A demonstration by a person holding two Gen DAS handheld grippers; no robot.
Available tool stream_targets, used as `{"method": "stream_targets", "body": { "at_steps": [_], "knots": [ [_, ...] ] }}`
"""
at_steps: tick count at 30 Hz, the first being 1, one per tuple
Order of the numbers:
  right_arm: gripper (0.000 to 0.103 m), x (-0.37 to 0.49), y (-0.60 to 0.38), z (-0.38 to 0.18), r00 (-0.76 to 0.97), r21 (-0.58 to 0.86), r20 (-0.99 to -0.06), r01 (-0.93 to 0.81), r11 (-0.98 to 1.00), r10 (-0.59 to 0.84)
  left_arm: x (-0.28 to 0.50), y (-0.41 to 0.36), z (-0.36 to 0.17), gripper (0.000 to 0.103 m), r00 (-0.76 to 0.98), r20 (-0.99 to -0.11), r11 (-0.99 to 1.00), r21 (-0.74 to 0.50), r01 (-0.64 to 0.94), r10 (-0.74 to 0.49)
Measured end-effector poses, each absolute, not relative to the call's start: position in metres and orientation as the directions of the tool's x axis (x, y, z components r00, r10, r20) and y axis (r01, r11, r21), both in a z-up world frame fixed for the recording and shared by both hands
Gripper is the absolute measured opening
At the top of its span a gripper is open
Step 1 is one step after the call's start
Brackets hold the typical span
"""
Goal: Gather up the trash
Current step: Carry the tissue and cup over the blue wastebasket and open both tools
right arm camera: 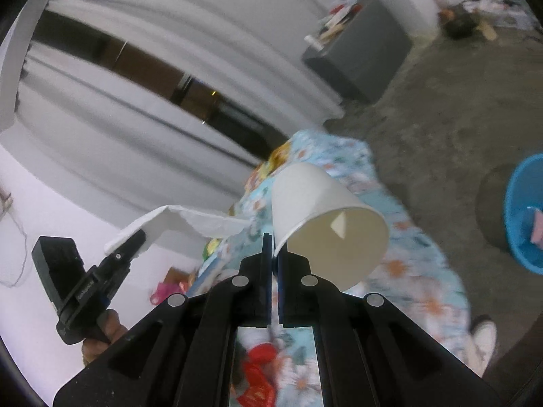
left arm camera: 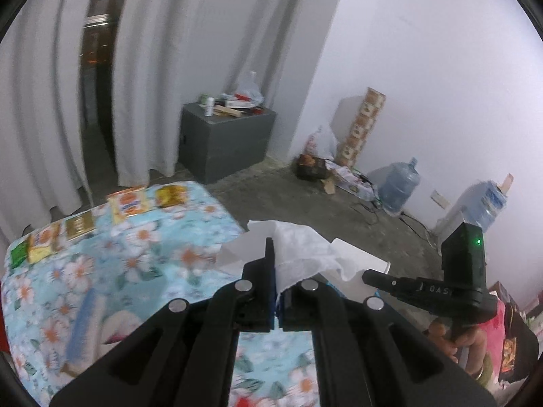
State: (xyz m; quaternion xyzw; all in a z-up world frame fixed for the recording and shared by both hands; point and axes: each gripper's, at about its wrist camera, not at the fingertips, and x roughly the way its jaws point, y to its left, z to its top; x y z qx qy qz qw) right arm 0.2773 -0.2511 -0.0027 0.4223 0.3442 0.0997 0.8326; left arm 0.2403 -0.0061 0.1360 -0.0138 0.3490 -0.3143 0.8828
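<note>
Now carrying | left gripper [left arm camera: 276, 271] pinches tissue [left arm camera: 305, 254] | right gripper [right arm camera: 273, 257] pinches paper cup [right arm camera: 325, 227] by its rim, above the table | advice: keep both pinches firm (tissue is floppy), release over blue bin [right arm camera: 526, 213]

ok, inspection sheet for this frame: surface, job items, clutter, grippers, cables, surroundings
surface: floral cloth carrying a row of snack packets.
job's things: white tissue and white paper cup, both lifted; blue bin on the floor.
clutter: red wrapper on the cloth; bags and boxes along the wall.
grippers: left gripper shut on the tissue; right gripper shut on the cup rim.
cables: black cords by the water jugs.
surroundings: white curtains, grey cabinet, concrete floor.
</note>
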Motion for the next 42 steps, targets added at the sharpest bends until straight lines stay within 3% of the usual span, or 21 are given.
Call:
{"method": "stream_targets", "body": {
  "at_steps": [10,17,26,34,36,37,38,40,42],
  "knots": [
    [0.001,0.21,-0.353,-0.017,0.819,0.782,-0.496,0.276,0.559,0.288,0.236,-0.133,0.121,0.001,0.4,-0.68,0.701,-0.236,0.673,-0.614],
    [0.001,0.166,-0.415,-0.056,0.807,0.76,-0.567,0.437,0.481,0.162,0.226,-0.239,0.083,0.001,0.229,-0.755,0.592,-0.25,0.766,-0.615],
    [0.001,0.154,-0.473,-0.154,0.739,0.748,-0.654,0.601,0.282,0.162,0.222,-0.377,-0.018,0.001,0.008,-0.893,0.526,-0.257,0.811,-0.449],
    [0.006,0.183,-0.509,-0.23,0.677,0.705,-0.709,0.68,0.199,0.199,0.244,-0.452,-0.112,0.002,-0.054,-0.952,0.527,-0.212,0.823,-0.3],
    [0.017,0.189,-0.515,-0.246,0.662,0.696,-0.717,0.694,0.185,0.217,0.251,-0.46,-0.129,0.02,-0.061,-0.961,0.521,-0.199,0.83,-0.269],
    [0.031,0.193,-0.518,-0.254,0.643,0.68,-0.732,0.709,0.186,0.225,0.254,-0.462,-0.137,0.027,-0.058,-0.966,0.521,-0.185,0.833,-0.25],
    [0.037,0.194,-0.521,-0.262,0.607,0.644,-0.764,0.741,0.191,0.221,0.256,-0.465,-0.145,0.037,-0.05,-0.972,0.525,-0.166,0.835,-0.228],
    [0.04,0.2,-0.523,-0.276,0.559,0.599,-0.8,0.772,0.214,0.219,0.257,-0.467,-0.151,0.045,-0.041,-0.976,0.531,-0.152,0.834,-0.215],
    [0.05,0.202,-0.52,-0.282,0.525,0.569,-0.819,0.793,0.218,0.232,0.26,-0.462,-0.15,0.054,-0.039,-0.975,0.542,-0.154,0.826,-0.218]
  ]
}}
